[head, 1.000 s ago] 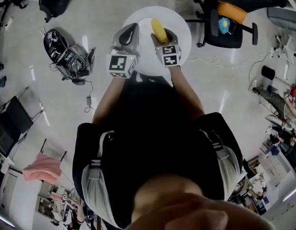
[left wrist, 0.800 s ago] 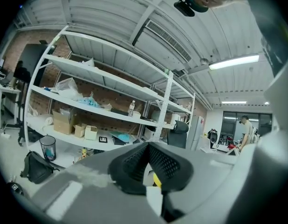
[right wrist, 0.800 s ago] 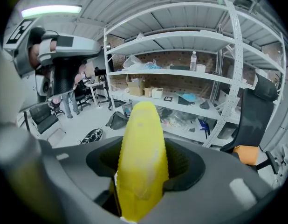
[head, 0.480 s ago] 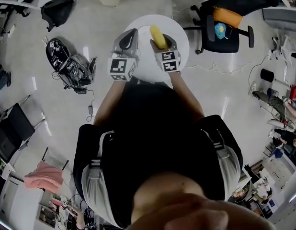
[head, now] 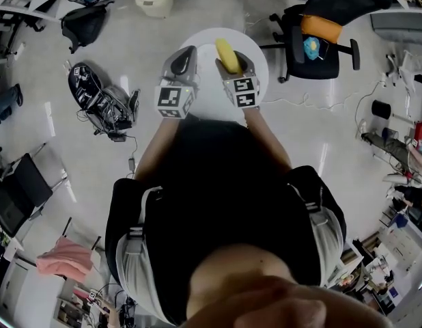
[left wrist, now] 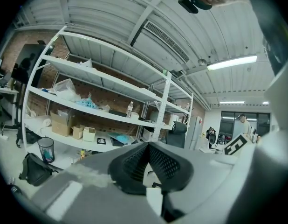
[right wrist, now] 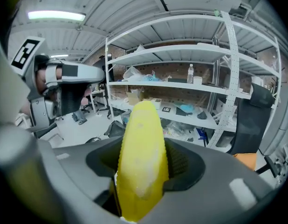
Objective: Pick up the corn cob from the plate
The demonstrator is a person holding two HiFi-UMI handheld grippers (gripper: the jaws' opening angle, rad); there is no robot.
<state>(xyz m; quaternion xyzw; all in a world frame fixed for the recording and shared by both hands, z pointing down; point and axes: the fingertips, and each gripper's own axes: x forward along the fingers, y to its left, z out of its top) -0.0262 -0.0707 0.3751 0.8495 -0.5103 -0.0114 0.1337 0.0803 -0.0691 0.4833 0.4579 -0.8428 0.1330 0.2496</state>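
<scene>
In the head view, a round white tabletop (head: pixel 257 50) stands on the floor in front of the person, and both tools are over it. The right hand-held gripper (head: pixel 231 59) carries the yellow corn cob (head: pixel 228 53), which sticks out forward past its tips. The left hand-held gripper (head: pixel 186 52) is just beside it, on the left, and it does not touch the cob. I cannot make out the plate in this view; the grippers cover the middle of the tabletop.

In the left gripper view, the left hand-held gripper (left wrist: pixel 147 146) has its two black pads pressed together and nothing is between them. It looks across the room at a white shelf rack (left wrist: pixel 111 92), not down at the tabletop.

In the right gripper view, the right hand-held gripper (right wrist: pixel 143 160) is pinching the corn cob (right wrist: pixel 141 157) from both sides, near its lower half. The cob stands almost upright between the jaws, and its rounded end reaches up in front of the shelves. No plate and no tabletop show under it.

In my judgement the grasp is made and the step in hand is the lift, so the task is nearly finished. The next move calls for a firm, steady pinch, because the cob is round and smooth and may slide or tilt.
</scene>
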